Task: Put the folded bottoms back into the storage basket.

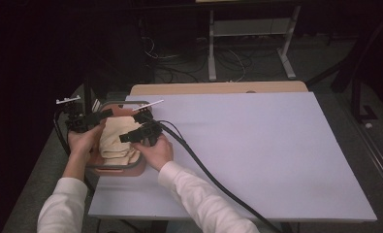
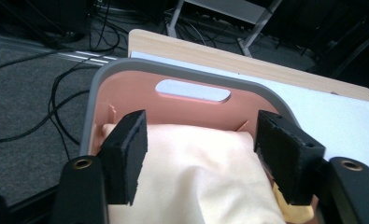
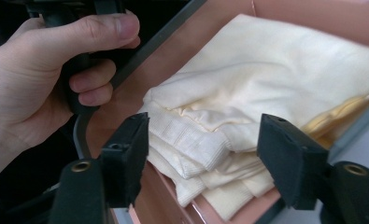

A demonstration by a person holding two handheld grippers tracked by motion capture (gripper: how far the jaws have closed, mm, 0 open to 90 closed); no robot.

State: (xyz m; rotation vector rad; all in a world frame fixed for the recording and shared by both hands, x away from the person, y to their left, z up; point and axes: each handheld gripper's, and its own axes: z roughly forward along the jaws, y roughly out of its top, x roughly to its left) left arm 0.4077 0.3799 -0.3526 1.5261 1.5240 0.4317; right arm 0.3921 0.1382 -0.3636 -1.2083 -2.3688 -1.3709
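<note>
A pink basket (image 1: 117,170) with a grey rim stands at the left edge of the table. In it lies a folded cream cloth (image 1: 115,140). My left gripper (image 1: 102,118) hangs over the basket's left side, and my right gripper (image 1: 135,127) over its right side. In the left gripper view the left gripper (image 2: 203,158) is open, its pads apart above the cloth (image 2: 196,186), with the basket's far wall (image 2: 140,91) and handle slot ahead. In the right gripper view the right gripper (image 3: 203,158) is open over the cloth's folded ribbed edge (image 3: 196,144), its pads off the fabric.
A white sheet (image 1: 257,150) covers the table, with a strip of wooden top (image 1: 218,88) beyond it. The other hand (image 3: 28,84) holds its gripper handle just past the basket rim. Cables and a metal stand's legs (image 1: 286,58) lie on the floor behind.
</note>
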